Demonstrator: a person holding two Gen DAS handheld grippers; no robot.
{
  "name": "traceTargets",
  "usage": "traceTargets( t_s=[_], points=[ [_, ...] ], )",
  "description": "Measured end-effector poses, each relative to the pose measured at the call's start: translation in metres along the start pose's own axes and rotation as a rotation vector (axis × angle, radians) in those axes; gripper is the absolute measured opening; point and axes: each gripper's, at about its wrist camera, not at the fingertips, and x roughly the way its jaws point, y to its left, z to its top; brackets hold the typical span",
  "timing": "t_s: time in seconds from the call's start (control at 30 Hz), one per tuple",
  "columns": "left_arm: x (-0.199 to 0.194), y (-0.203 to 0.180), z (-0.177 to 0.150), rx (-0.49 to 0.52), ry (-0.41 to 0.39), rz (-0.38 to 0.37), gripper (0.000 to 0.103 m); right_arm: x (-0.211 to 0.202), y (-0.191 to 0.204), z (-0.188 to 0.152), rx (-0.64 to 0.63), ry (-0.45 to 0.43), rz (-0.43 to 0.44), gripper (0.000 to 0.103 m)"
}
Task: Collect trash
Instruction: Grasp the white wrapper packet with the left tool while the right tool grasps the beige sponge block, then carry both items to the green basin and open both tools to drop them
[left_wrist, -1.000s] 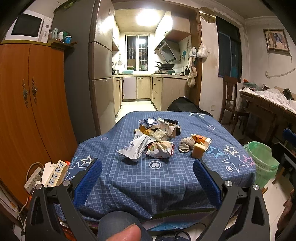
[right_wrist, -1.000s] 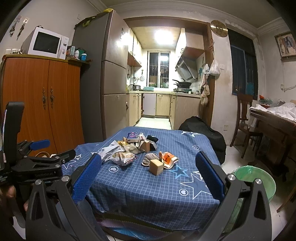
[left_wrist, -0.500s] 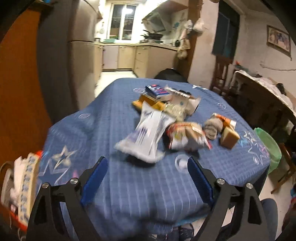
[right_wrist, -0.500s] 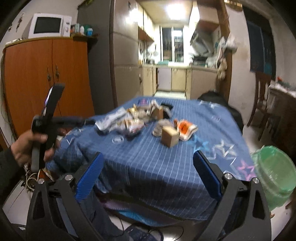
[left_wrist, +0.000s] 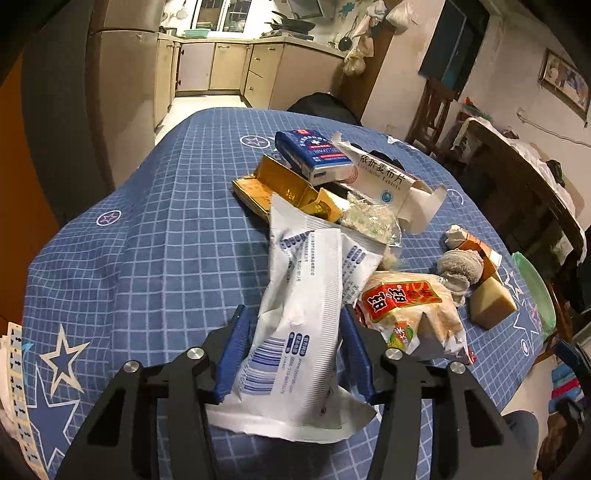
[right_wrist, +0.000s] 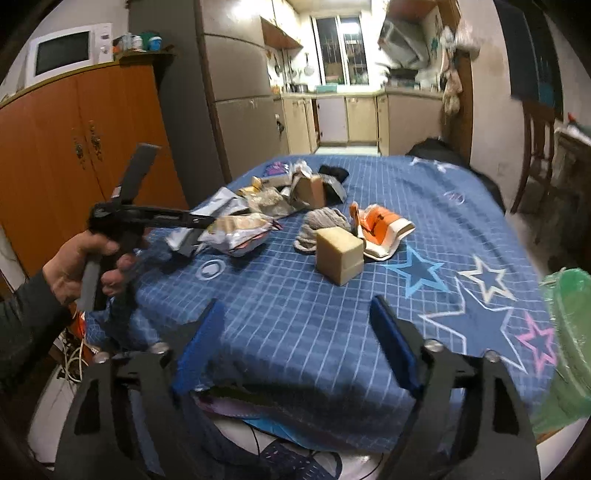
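Left wrist view: the left gripper (left_wrist: 291, 350) has its jaws closing around a white wrapper (left_wrist: 306, 325) on the blue-checked bench (left_wrist: 155, 251), among boxes and packets.

Right wrist view: the right gripper (right_wrist: 295, 347) hangs empty, jaws closing, near the green bin (right_wrist: 569, 332).

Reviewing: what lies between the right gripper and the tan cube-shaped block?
Only bare blue checked tablecloth between right gripper and tan block, per the right wrist view.

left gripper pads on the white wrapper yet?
Cannot tell. Left wrist view: white wrapper sits between the closing left gripper pads; right pad at its edge, left pad's contact unclear.
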Motion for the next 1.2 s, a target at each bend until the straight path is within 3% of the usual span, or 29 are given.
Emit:
traceTargets(
  t_s=[0.17, 0.5, 0.6, 1.0, 1.2],
  points=[
    [0.001, -0.006, -0.005, 0.008, -0.006, 0.029, 0.035, 0.044, -0.02, 0.023, -0.006, 0.054, 0.001, 0.053],
    [-0.013, -0.006, -0.018, -0.011, -0.031, 0.015, 0.034, 0.102, -0.03, 0.043, -0.068, 0.151, -0.049, 0.051],
    [-0.014, -0.007, -0.022, -0.006, -0.036, 0.024, 0.034, 0.107, -0.03, 0.042, -0.072, 0.153, -0.06, 0.042],
    [-0.08, -0.026, -0.028, -0.038, -0.205, 0.12, 0.034, 0.03, 0.0, 0.045, -0.055, -0.031, -0.053, 0.039],
    [-0.121, -0.091, -0.016, 0.023, -0.294, 0.052, 0.034, -0.023, -0.017, 0.062, -0.029, -0.123, -0.142, 0.039]
  ],
)
